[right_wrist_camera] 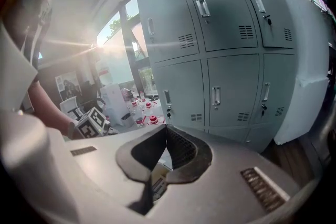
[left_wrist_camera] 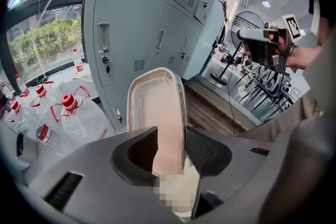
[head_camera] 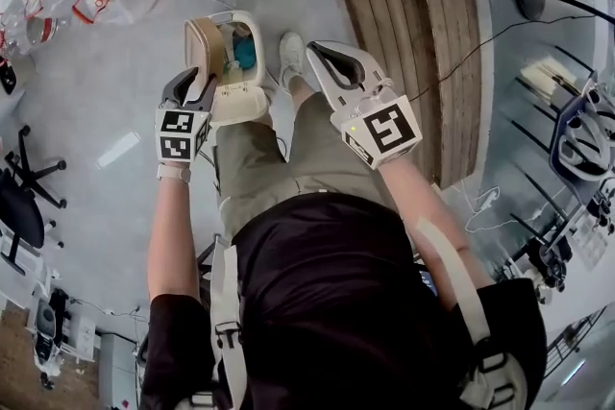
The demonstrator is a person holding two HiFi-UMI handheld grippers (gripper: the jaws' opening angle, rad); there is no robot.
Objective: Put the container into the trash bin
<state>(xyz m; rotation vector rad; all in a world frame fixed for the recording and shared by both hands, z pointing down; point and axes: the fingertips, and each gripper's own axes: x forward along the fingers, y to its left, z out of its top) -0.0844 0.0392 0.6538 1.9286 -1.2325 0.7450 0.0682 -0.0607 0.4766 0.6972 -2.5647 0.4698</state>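
Left gripper [head_camera: 199, 84] pinched the tan container [left_wrist_camera: 156, 113] by its lower edge and held it upright just over the open trash bin [head_camera: 245, 103]. Right gripper [head_camera: 330, 56] hung alongside, jaws pressed together on nothing. The danger looked to be this: let go off-centre, the tall container could clip the bin's rim and tumble to the floor [head_camera: 125, 82].

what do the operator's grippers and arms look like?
Left gripper and right gripper: grey moulded shells with black textured jaw pads. Each carries a cube of black-and-white square markers. No cables visible. Short dark sleeves; pale band on the left wrist.
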